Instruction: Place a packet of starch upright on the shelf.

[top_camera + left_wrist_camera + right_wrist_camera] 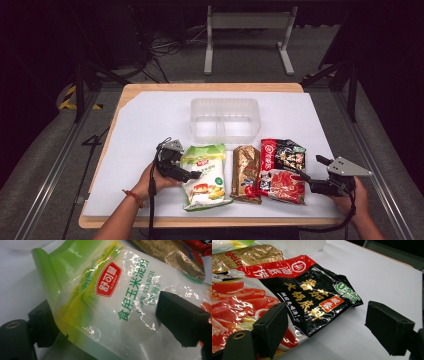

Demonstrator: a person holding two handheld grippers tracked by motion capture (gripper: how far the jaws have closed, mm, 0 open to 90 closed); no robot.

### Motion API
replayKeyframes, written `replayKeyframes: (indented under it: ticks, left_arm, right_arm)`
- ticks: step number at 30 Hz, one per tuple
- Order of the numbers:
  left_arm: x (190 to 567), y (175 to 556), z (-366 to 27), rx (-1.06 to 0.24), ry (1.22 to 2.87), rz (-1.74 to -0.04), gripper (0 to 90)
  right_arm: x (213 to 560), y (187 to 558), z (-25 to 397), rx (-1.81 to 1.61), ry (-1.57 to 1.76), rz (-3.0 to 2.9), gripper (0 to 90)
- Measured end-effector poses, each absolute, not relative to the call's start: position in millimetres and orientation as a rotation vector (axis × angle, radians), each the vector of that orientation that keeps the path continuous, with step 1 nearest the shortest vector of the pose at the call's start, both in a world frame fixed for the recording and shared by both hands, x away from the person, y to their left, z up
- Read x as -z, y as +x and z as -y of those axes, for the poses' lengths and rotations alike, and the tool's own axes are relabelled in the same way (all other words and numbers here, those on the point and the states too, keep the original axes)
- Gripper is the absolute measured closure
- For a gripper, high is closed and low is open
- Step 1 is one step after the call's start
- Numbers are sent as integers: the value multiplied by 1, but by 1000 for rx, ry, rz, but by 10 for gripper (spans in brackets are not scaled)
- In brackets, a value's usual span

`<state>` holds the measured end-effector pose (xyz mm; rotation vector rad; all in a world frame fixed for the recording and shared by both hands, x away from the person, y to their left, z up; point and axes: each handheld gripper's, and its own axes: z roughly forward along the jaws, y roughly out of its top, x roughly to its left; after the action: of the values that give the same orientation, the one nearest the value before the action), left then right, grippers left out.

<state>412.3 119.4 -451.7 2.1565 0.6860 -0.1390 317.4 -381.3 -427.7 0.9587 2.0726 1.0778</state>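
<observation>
A green and white corn starch bag [204, 176] [110, 297] lies flat at the front of the table. My left gripper [189, 168] [112, 322] is open and straddles its left edge: one jaw sits beside and partly behind the bag's edge, the other rests over its printed face. Right of the bag lie a gold packet [246, 172] [244, 255] and a red and black hotpot packet [281, 170] [294, 295]. My right gripper [312, 173] [329, 330] is open at that packet's right edge, one jaw over the packet and one over bare table.
A clear plastic container [224, 105] stands behind the three packets at mid table. A white sheet [145, 120] covers the wooden tabletop. A metal frame stands on the floor beyond the far edge.
</observation>
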Motion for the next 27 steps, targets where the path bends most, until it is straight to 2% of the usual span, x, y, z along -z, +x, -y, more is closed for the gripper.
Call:
replayKeyframes:
  ticks: [5,7,8,9,14,17,27]
  left_arm:
    - [453,410,-121,234,2138,-665,338]
    - [452,408,-121,219,2143,-654,479]
    - [452,408,-121,208,2149,-652,607]
    - [453,407,-121,205,2147,-645,659]
    - [451,401,-122,146,2124,-645,837]
    - [447,396,-123,99,2097,-629,882]
    - [425,372,-135,15,1972,-591,892]
  right_arm:
    - [427,317,379,-1080,951,-2079,185]
    - [427,318,379,-1078,949,-2079,185]
    - [427,318,379,-1076,948,-2081,186]
    - [427,318,379,-1076,948,-2081,185]
    - [426,318,380,-1075,953,-2075,185]
    - [425,319,380,-1080,959,-2064,186]
    - [425,323,377,-1084,952,-2074,185]
